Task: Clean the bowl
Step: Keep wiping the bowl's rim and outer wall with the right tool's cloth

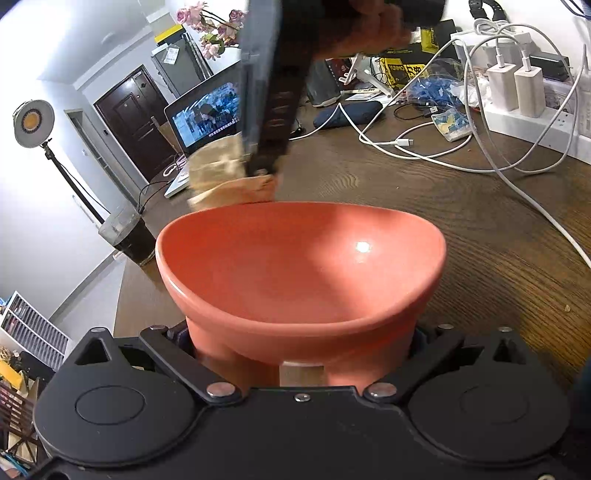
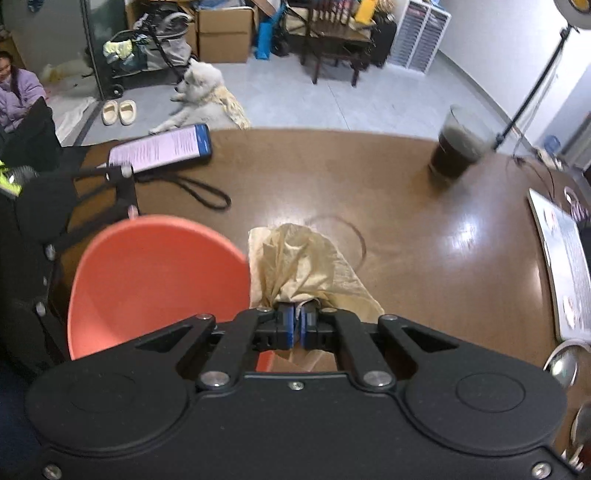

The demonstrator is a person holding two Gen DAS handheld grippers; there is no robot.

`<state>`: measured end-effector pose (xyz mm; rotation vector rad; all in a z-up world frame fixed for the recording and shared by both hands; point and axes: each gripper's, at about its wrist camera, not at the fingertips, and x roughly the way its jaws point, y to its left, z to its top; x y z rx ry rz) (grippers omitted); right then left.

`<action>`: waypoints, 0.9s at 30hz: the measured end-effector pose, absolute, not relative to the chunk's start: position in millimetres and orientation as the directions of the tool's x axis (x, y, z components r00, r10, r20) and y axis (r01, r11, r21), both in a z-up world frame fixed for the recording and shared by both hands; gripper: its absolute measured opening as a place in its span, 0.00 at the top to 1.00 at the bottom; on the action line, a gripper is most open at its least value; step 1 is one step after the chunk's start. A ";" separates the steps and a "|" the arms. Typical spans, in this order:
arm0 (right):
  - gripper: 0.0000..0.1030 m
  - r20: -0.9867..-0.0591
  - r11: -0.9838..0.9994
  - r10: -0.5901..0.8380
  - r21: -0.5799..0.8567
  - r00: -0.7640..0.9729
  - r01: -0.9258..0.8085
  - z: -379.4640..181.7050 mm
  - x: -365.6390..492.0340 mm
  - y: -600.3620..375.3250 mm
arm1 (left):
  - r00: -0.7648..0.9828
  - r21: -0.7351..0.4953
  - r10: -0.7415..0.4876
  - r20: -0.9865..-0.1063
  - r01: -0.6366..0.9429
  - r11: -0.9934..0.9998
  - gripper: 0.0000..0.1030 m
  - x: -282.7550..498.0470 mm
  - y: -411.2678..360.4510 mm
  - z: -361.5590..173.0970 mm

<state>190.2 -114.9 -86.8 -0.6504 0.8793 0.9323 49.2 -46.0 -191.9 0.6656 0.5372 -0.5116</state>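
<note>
My left gripper [image 1: 299,354] holds the round orange bowl [image 1: 295,266] tipped up above the brown wooden table [image 1: 461,229], near its edge. My right gripper [image 2: 297,314] pinches a crumpled yellow cloth [image 2: 306,266] just beside the rim. Pushing hard could knock the bowl loose.

Walls: plain white [image 1: 44,55]
Floor: pale grey tiles [image 2: 295,99]
Door: dark brown, panelled [image 1: 135,118]
Light: round studio lamp on stand [image 1: 33,120]
Furniture: dark wooden table [image 2: 369,166], wooden chair [image 2: 334,40], cardboard boxes [image 2: 223,35], white drawer unit [image 2: 421,35]
</note>
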 end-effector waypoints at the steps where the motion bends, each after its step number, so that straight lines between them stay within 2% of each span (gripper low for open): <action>1: 0.96 -0.864 0.462 0.398 -0.102 0.309 -0.881 -86.9 187.6 -119.1 | 0.747 0.434 -0.267 -0.609 0.595 0.677 0.04 49.2 -45.8 -191.7; 14: 0.95 -0.922 0.424 0.331 -0.043 0.199 -0.905 -91.4 125.8 -158.7 | 0.752 0.423 -0.266 -0.603 0.584 0.693 0.04 49.8 -44.8 -189.3; 27: 0.95 -0.914 0.296 0.402 0.071 0.057 -0.953 -69.2 84.7 -137.7 | 0.763 0.428 -0.239 -0.601 0.559 0.710 0.04 52.8 -44.5 -189.8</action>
